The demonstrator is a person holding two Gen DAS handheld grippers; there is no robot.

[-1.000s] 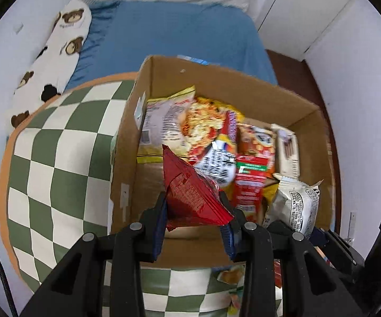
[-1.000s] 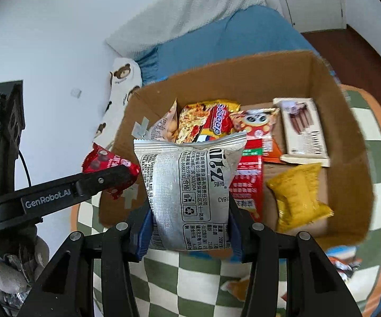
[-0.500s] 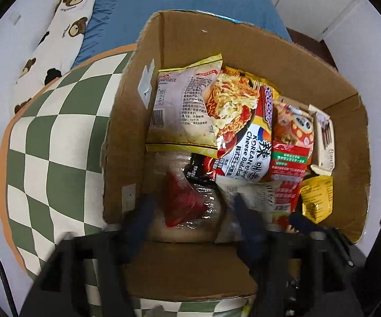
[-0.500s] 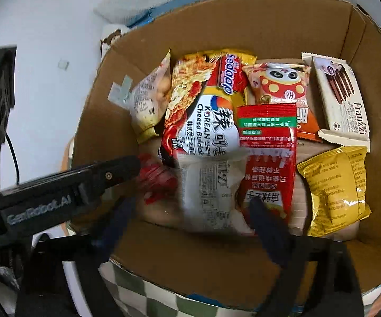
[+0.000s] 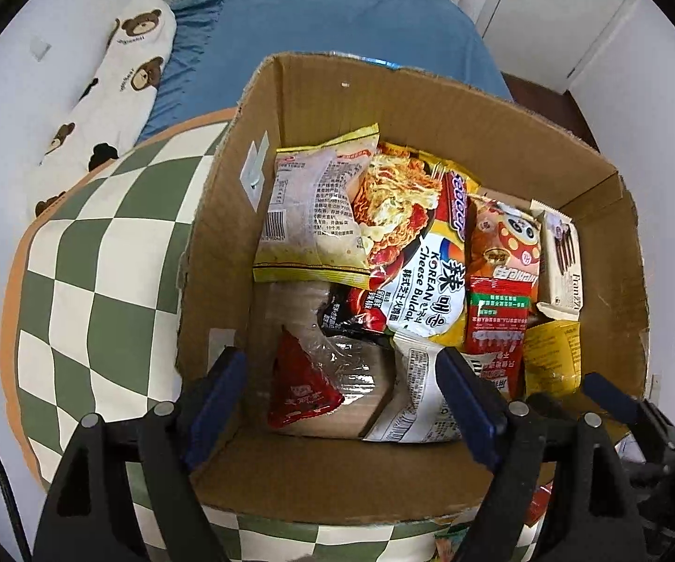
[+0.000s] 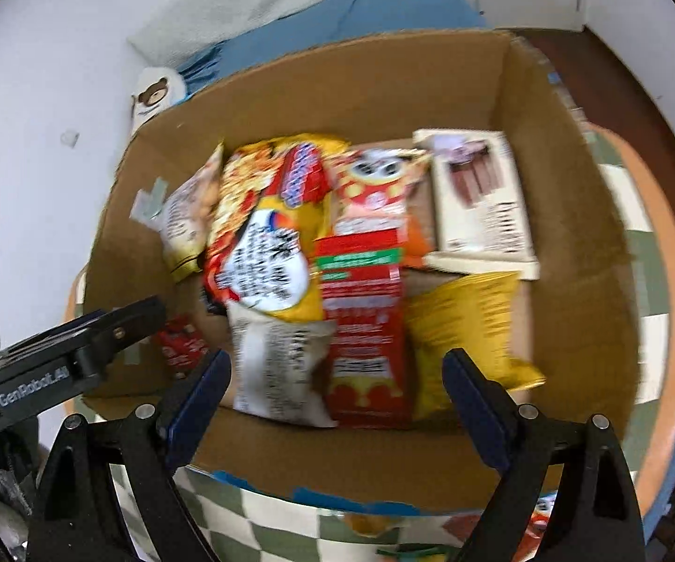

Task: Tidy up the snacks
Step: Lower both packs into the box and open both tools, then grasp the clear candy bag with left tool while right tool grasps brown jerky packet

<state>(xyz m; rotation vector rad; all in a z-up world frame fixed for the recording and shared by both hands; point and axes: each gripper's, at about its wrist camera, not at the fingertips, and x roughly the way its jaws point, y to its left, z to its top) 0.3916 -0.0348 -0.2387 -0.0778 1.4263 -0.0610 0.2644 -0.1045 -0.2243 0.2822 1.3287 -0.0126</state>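
Both grippers hang over the box point(image 5: 431, 107), pointing down into it. The left gripper point(image 5: 342, 403) has its jaws opening, with nothing pressed between them. The red pack point(image 5: 302, 386) lies loose on the box floor at lower centre of the left view, directly ahead of the jaws, its long axis running up-frame with the narrow tip away from the tool. The right gripper point(image 6: 335, 405) has its jaws standing wide apart and clamps nothing. The silver pack point(image 6: 279, 370) lies just ahead of it at lower centre of the right view, long axis up-frame, touching the red-and-green pack point(image 6: 361, 318) on its right.

Box contents, in the left view:
- Upper left: pale pack point(image 5: 314, 215).
- Centre: noodle pack point(image 5: 417, 253), overlapping the pale pack.
- Right: panda pack point(image 5: 506, 243), wafer box point(image 5: 560, 267), yellow pack point(image 5: 553, 356).

More snacks show at the bottom edge of both views, outside the box on the checked cloth point(image 5: 94, 253). Judgement: these lie behind both tools, so the next pick calls for lifting clear of the box wall first. Which hand is nearer them cannot be told.
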